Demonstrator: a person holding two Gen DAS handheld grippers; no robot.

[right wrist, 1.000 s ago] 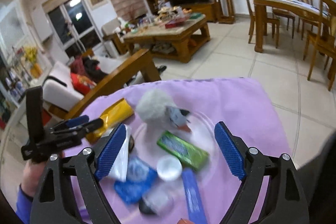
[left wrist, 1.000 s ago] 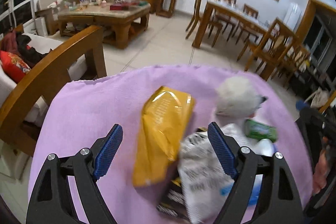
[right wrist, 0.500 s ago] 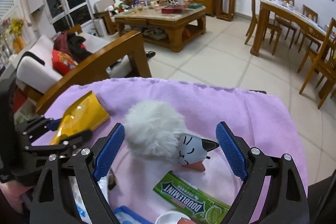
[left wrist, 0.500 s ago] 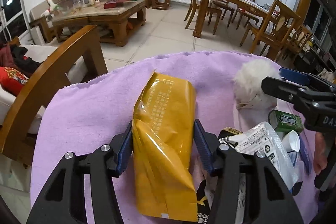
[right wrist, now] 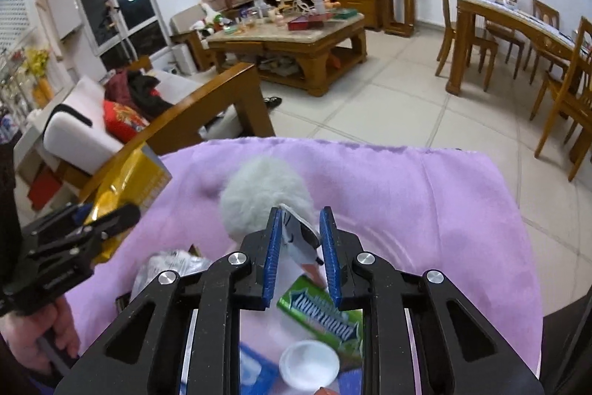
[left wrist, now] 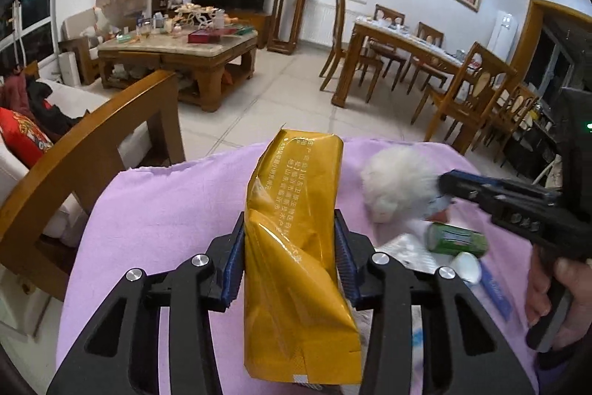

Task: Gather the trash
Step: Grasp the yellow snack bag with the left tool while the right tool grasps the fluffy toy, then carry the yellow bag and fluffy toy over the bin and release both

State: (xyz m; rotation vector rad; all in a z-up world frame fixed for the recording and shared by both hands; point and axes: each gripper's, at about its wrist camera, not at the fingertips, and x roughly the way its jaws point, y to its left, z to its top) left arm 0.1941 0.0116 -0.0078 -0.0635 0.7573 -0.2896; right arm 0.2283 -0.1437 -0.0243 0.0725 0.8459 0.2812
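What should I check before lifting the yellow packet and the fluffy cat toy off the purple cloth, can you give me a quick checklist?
1. Left gripper on the yellow packet: ok, fingers squeeze both its sides while closing.
2. Packet gripped at a balanced spot: ok, near mid-length, though the foil is creased.
3. Right gripper on the fluffy cat toy: cannot tell, only the grey cat-face tag sits between the closing fingers.
4. Green gum pack clear of the right fingers: cannot tell, it lies just under them.
5. Purple cloth not caught in either grip: ok, none seen between the fingers.
6. The two grippers apart: ok.
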